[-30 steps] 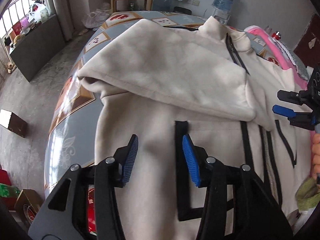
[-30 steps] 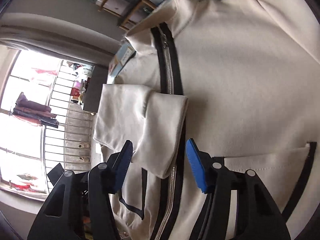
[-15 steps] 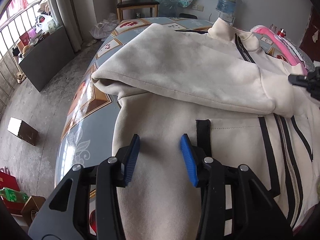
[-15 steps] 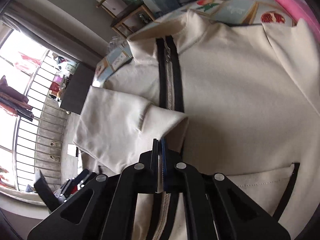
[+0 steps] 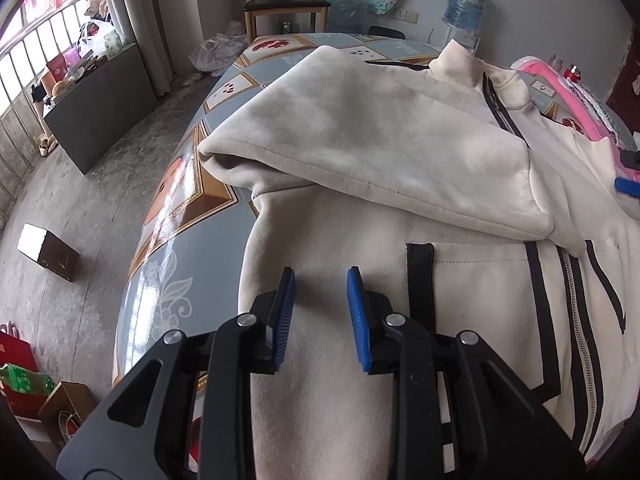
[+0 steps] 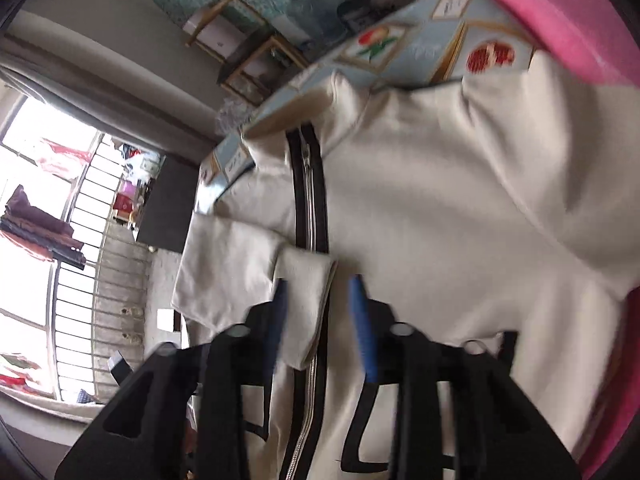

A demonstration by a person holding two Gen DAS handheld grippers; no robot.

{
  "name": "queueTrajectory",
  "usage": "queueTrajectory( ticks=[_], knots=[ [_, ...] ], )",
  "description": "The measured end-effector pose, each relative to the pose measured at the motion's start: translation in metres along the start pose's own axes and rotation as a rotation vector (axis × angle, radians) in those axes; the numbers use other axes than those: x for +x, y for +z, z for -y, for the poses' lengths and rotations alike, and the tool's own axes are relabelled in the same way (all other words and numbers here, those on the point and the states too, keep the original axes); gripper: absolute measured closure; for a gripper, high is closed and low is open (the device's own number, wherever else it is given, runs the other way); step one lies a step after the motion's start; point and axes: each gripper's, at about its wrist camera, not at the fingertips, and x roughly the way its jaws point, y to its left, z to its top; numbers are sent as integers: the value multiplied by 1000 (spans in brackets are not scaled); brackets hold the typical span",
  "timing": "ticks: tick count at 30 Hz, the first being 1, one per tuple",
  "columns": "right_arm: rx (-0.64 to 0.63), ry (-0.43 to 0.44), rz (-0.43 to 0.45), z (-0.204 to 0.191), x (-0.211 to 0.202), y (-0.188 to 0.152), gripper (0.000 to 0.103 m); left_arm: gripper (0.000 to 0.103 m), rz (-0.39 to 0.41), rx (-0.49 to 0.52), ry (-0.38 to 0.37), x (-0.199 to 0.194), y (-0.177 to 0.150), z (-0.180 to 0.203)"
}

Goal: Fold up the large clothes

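The counter (image 5: 188, 240), under a glossy patterned cloth, carries a cream zip-up jacket (image 5: 360, 152) that spreads ahead of and beneath both tongs. One sleeve (image 5: 400, 168) is folded across the jacket's chest, ahead of the left tongs (image 5: 321, 280). A pink cloth (image 6: 560, 16) lies beyond the jacket, up and right of the right tongs (image 6: 319, 292). A wooden chair (image 5: 286, 4) and a water bottle (image 5: 466, 0) stand beyond the counter.

The left tongs hang over the jacket's lower body, narrowly apart and closing, gripping nothing. The right tongs, blurred, are about half apart and opening; the sleeve's cuff (image 6: 308, 300) lies between them, with no pad pressing on it.
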Motion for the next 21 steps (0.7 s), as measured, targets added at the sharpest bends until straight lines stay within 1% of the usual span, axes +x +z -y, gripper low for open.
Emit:
queueTrajectory(
  ticks=[4, 6, 7, 8, 9, 10, 12, 13, 15, 18, 19, 21],
  knots=[
    [8, -26, -74, -6, 53, -2, 52, 77, -19, -15, 2, -1, 0, 2],
    [6, -79, -83, -9, 71, -3, 54, 77, -24, -26, 5, -2, 0, 2],
    [-14, -95, -55, -14, 71, -4, 63, 77, -24, -29, 6, -2, -1, 2],
    [-36, -109, -54, -19, 74, -5, 89, 77, -23, -31, 8, -2, -2, 3],
    [-38, -112, -51, -22, 77, -5, 96, 77, -22, -31, 9, -3, -2, 3],
    [-48, -105, -40, -28, 76, -5, 97, 77, -19, -28, 9, -3, -3, 4],
    [-84, -81, -1, -40, 66, -1, 98, 77, -15, -21, 1, -5, -5, 7],
    [-95, -51, 30, -48, 54, 3, 98, 77, -13, -16, 1, -5, -5, 8],
    [-102, 20, 90, -62, 25, 13, 98, 77, -11, -4, 6, -6, -6, 10],
    [-99, 105, 214, -71, -31, 29, 98, 77, -11, 1, 16, -6, -6, 11],
    [-93, 111, 243, -68, -46, 32, 98, 77, -11, 1, 23, -6, -6, 11],
    [-77, 91, 286, -52, -69, 36, 98, 77, -9, 1, 37, -7, -7, 9]
  ],
)
